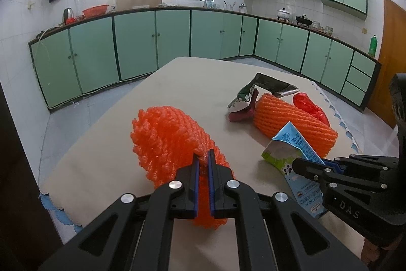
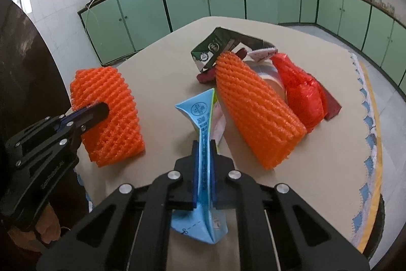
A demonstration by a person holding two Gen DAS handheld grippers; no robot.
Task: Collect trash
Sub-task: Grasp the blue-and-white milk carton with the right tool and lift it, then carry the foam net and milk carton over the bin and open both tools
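Observation:
My left gripper (image 1: pixel 203 159) is shut on an orange foam fruit net (image 1: pixel 167 141), which also shows at the left of the right wrist view (image 2: pixel 109 116) with the left gripper (image 2: pixel 94 113) on its edge. My right gripper (image 2: pixel 204 146) is shut on a flattened blue milk carton (image 2: pixel 203 118); the carton (image 1: pixel 291 146) and right gripper (image 1: pixel 304 169) show at the right of the left wrist view. A second orange foam net (image 2: pixel 253 108), a red plastic bag (image 2: pixel 299 90) and a dark green crushed carton (image 2: pixel 220 45) lie together on the table.
The beige round table (image 2: pixel 162 73) has a scalloped blue-white edge at the right (image 2: pixel 368 118). A dark red flat piece (image 2: pixel 332 106) lies beside the bag. Green kitchen cabinets (image 1: pixel 137 42) line the far walls. A dark surface stands at the left (image 2: pixel 25 67).

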